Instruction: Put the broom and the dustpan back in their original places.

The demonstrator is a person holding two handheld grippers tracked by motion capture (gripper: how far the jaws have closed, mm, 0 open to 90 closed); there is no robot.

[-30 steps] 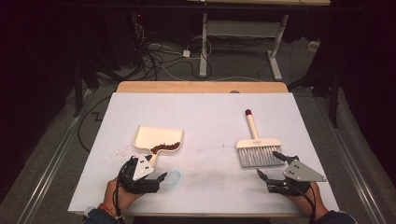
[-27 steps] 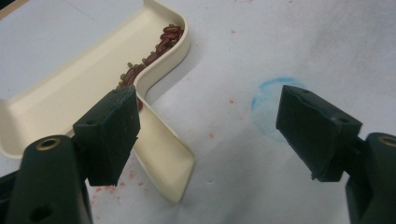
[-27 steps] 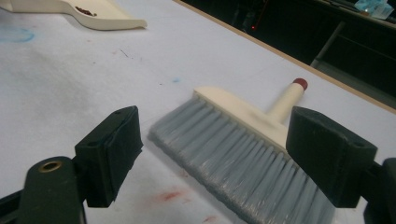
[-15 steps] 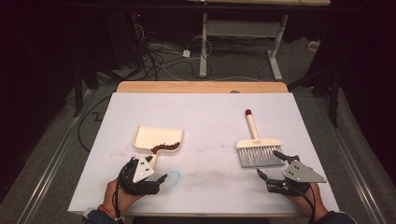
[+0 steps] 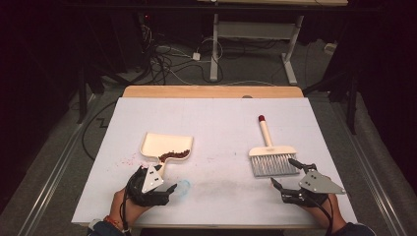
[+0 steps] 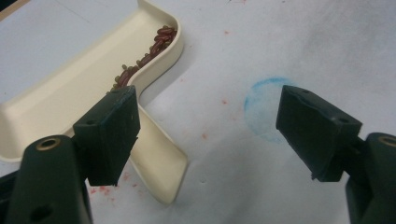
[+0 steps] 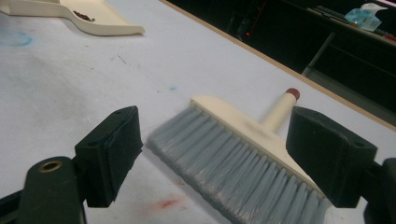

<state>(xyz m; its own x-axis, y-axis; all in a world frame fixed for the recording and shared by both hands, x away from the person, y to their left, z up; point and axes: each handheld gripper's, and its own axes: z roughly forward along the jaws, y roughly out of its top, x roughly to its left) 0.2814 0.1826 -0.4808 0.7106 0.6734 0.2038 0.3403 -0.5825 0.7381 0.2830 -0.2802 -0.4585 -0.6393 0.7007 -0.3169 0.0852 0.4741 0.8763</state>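
A cream dustpan (image 5: pixel 164 145) lies left of centre on the white table, with a line of brown beans (image 5: pixel 174 155) along its near wall. Its handle (image 6: pixel 159 168) runs toward my left gripper (image 5: pixel 169 189), which is open just short of it; the handle's end lies beside the left jaw in the left gripper view, where the dustpan (image 6: pixel 70 98) and beans (image 6: pixel 149 51) sit ahead. A cream hand brush (image 5: pixel 271 152) with grey bristles and a red-tipped handle lies at the right. My right gripper (image 5: pixel 285 173) is open just behind its bristles (image 7: pixel 233 158).
A blue smudge (image 5: pixel 183 186) marks the table (image 5: pixel 221 123) by the left gripper, also a blue smudge (image 6: pixel 264 109) between its jaws. Faint red specks dot the surface. A wooden strip (image 5: pixel 211 91) edges the far side. Cables and a desk frame (image 5: pixel 251 44) lie on the floor beyond.
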